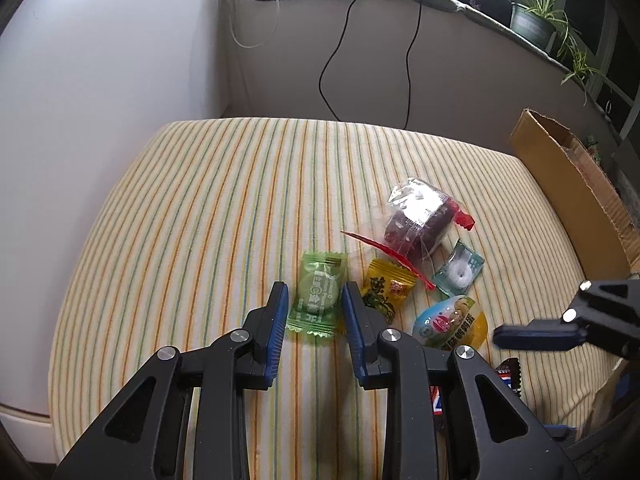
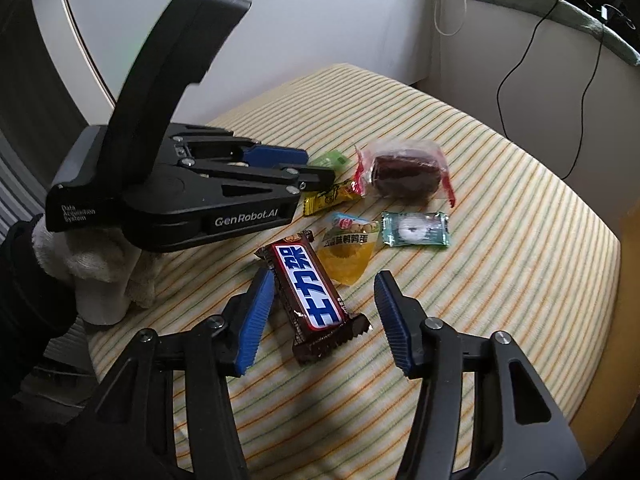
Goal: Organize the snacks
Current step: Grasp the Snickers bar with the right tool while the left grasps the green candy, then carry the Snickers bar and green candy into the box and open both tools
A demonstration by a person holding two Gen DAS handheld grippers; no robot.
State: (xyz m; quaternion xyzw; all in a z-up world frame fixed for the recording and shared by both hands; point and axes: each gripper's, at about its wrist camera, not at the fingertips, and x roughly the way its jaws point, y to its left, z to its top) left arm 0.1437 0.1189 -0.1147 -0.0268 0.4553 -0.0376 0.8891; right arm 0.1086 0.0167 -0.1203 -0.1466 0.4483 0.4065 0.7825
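Note:
Several wrapped snacks lie on a striped cushion point(image 1: 200, 208). My left gripper point(image 1: 314, 300) is open with its jaws either side of a green round candy packet point(image 1: 318, 296). Beside it lie a yellow candy point(image 1: 386, 290), a dark cake in clear wrap point(image 1: 420, 220), a teal mint packet point(image 1: 458, 268) and a yellow egg-snack pouch point(image 1: 452, 322). My right gripper point(image 2: 322, 292) is open over a brown chocolate bar point(image 2: 314, 300); its left pad touches the bar's edge. The left gripper point(image 2: 304, 164) also shows in the right wrist view, over the green packet point(image 2: 330, 159).
A cardboard box point(image 1: 576, 184) stands at the cushion's right edge. Walls and a ledge with cables and potted plants point(image 1: 536, 20) lie behind. A gloved hand with a white cloth point(image 2: 96, 268) holds the left gripper's handle.

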